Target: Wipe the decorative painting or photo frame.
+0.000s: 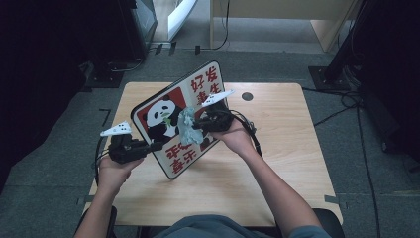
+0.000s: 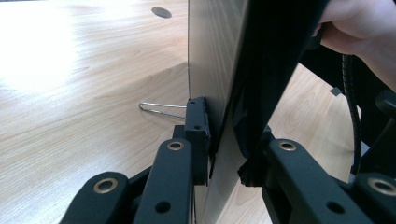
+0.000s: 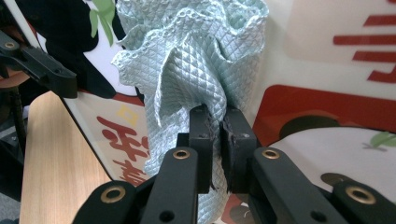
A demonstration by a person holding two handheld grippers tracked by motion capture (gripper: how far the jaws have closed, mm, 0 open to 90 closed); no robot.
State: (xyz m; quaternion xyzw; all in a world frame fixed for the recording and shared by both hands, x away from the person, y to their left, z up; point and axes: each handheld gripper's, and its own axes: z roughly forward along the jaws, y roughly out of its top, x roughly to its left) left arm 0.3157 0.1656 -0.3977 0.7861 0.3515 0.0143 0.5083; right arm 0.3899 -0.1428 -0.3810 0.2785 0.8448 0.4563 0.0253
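Observation:
A rounded sign board [image 1: 198,91] with a panda picture and red characters is held tilted above the wooden table [image 1: 277,163]. My left gripper [image 1: 157,146] is shut on the board's lower left edge; in the left gripper view its jaws [image 2: 224,135] clamp the thin board [image 2: 210,56] edge-on. My right gripper [image 1: 195,124] is shut on a crumpled pale green cloth [image 1: 187,128] that lies against the board's printed face. In the right gripper view the cloth [image 3: 196,51] bunches above the pinched jaws [image 3: 219,126], with the board [image 3: 322,56] behind it.
A round cable hole [image 1: 247,96] sits in the table behind the board. A thin wire loop [image 2: 161,108] juts from the board's back side. Cables trail from both grippers. Dark stands and furniture legs surround the table on the grey floor.

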